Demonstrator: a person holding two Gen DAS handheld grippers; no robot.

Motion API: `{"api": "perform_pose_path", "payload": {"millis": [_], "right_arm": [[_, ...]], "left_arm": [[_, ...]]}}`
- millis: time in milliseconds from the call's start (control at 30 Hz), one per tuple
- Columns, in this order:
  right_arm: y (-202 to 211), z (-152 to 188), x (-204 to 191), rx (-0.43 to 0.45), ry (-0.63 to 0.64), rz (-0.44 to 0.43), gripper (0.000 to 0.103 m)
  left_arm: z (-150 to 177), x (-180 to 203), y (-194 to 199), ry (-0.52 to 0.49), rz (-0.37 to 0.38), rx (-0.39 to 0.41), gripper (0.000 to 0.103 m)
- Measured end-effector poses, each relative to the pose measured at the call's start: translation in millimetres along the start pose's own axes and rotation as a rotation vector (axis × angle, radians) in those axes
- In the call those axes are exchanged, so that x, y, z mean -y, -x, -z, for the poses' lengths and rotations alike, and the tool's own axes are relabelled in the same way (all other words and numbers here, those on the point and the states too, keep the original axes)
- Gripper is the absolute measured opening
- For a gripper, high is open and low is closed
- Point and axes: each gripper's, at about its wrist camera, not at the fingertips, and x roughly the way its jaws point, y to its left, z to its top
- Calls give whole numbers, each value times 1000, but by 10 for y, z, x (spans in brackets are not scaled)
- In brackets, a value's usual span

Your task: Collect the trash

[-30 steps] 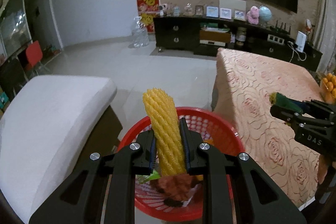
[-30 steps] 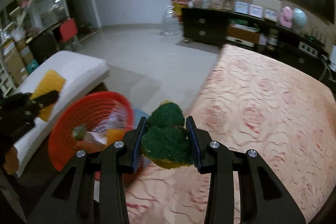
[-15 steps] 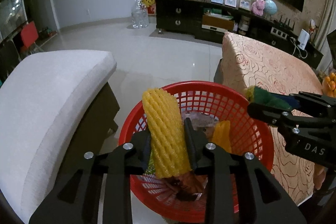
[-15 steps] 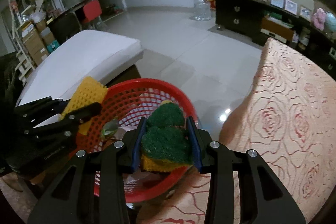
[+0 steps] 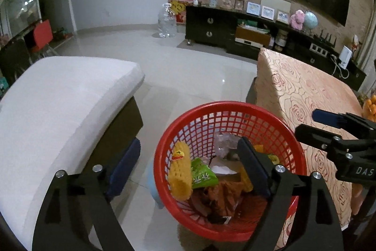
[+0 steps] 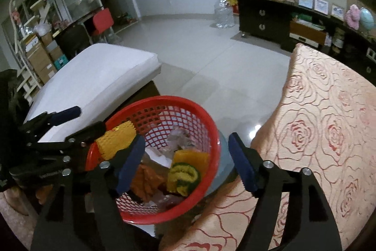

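Red basket (image 5: 229,109) stands on the floor between the white cushioned bench (image 5: 58,98) and the near corner of the table with the rose-patterned cloth (image 5: 305,91). Yellow foam net (image 5: 179,171) lies inside it against the wall on the bench side, leaning on a green wrapper (image 5: 202,177). Green-and-yellow sponge (image 6: 184,177) lies curled toward the table-side wall, among paper and orange scraps.

Left gripper (image 5: 188,166): jaws have just been opening and stand spread wide, nothing between the pads; the net is clear of them and below. Right gripper (image 6: 185,161): jaws have also just been opening, spread, with the sponge under the gap but not pinched. Both releases look complete to me.

Step in hand, as I judge it: clear out of the basket and go for the next piece.

Notes for doing it well:
- Lift both grippers straight up before swinging sideways; the left one's right finger (image 5: 252,166) sits low over the contents and could snag the mesh wall.
- Keep the jaws spread during the lift so nothing gets dragged back out.
- The two grippers are close over one rim; move one away first.
- The basket is light and sits on a smooth floor, so a bump to the rim could slide or tip it.

No further trash shows on the visible part of the cloth.
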Motion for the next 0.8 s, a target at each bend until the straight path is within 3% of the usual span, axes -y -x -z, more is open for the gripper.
{"api": "perform_pose_path", "payload": {"millis": [67,300,567,800], "right_arm": [[56,16,24,15,-9,13,82],[330,142,33,101,-10,56,95],[629,341,-163,165,50,94,96],[869,484,-400,214,88,113,96]], "left_arm": [[3,-6,72,1,-14,15,84],[20,-11,372,8,-105,90,89],[159,43,705,19,-189,139,90],[321,153,937,5,-199,164,90]]}}
